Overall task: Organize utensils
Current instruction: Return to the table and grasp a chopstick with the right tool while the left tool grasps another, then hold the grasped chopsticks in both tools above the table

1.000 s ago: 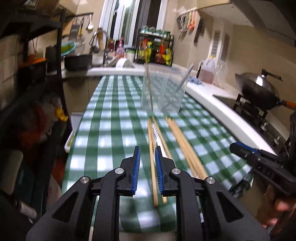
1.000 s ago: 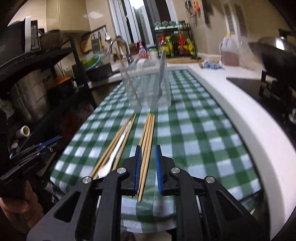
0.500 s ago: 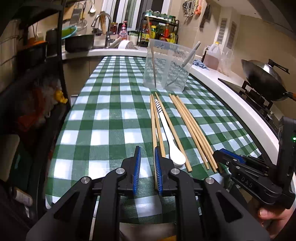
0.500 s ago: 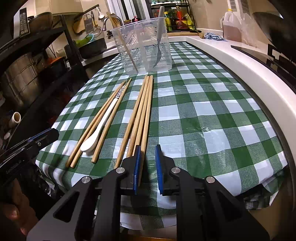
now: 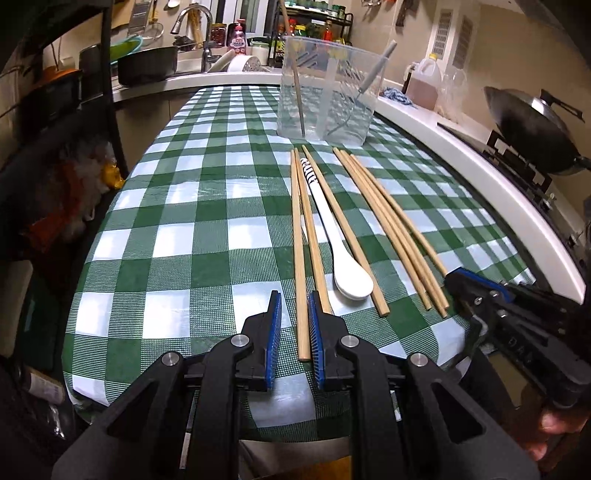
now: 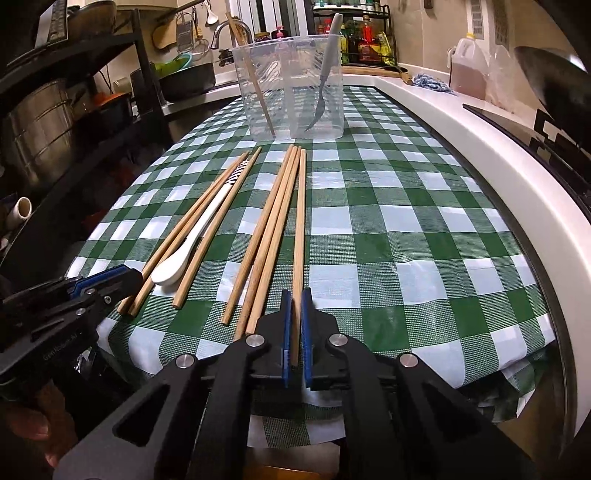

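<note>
Several wooden chopsticks and a white spoon (image 5: 351,280) lie lengthwise on the green checked tablecloth (image 5: 207,229). Behind them stands a clear plastic container (image 5: 328,103) holding a grey-handled fork (image 6: 325,74) and one chopstick. My left gripper (image 5: 294,299) straddles the near end of the leftmost chopstick (image 5: 300,258); its pads stand narrowly apart and are not pressing on it. My right gripper (image 6: 295,295) has its jaws closing, pads tight on the near end of the rightmost chopstick (image 6: 300,221). Each view shows the other gripper at the table's front edge: the right gripper (image 5: 465,280), the left gripper (image 6: 122,275).
A white counter (image 6: 480,147) runs along the right, with a wok (image 5: 532,125) on the stove and an oil jug (image 5: 424,85). A black shelf (image 6: 37,110) with pots stands on the left. The sink tap (image 5: 192,22) is behind. The cloth hangs over the table's front edge.
Both grippers sank toward the near ends of the chopsticks. The right jaws closed on the rightmost chopstick. The leftmost chopstick now lies between the left pads.
</note>
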`<act>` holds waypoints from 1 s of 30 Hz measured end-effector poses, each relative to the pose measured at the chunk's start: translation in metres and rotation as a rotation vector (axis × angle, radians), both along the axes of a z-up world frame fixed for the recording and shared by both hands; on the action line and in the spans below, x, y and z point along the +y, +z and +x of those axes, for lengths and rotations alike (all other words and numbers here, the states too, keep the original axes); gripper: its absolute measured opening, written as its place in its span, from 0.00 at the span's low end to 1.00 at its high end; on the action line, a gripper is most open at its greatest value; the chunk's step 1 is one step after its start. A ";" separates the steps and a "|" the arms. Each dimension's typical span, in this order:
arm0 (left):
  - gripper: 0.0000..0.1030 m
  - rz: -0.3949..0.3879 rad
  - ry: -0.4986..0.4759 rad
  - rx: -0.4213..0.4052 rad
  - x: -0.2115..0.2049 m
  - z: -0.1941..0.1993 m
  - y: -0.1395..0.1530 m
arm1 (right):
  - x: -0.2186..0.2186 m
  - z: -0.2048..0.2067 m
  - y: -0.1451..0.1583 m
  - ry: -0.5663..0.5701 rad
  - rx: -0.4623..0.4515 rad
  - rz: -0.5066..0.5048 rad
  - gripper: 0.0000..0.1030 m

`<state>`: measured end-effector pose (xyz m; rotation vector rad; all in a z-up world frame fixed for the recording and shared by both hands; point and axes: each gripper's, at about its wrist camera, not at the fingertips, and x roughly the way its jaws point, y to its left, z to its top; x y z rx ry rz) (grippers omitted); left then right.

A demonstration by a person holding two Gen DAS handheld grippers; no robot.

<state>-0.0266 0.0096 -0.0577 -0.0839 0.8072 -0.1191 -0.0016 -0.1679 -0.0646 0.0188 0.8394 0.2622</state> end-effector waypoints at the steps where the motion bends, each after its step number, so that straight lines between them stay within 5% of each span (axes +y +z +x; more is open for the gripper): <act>1: 0.15 0.013 -0.001 -0.002 -0.001 0.001 0.000 | -0.001 0.000 0.000 -0.003 0.000 0.000 0.05; 7: 0.15 0.081 -0.017 -0.022 -0.011 0.000 0.000 | -0.013 -0.002 0.001 -0.035 -0.010 -0.014 0.05; 9: 0.07 0.093 -0.024 -0.027 -0.011 0.000 0.000 | -0.019 -0.002 0.001 -0.054 -0.010 -0.019 0.05; 30: 0.06 0.084 0.015 -0.040 -0.004 -0.001 0.001 | -0.029 -0.001 -0.001 -0.083 -0.010 -0.011 0.05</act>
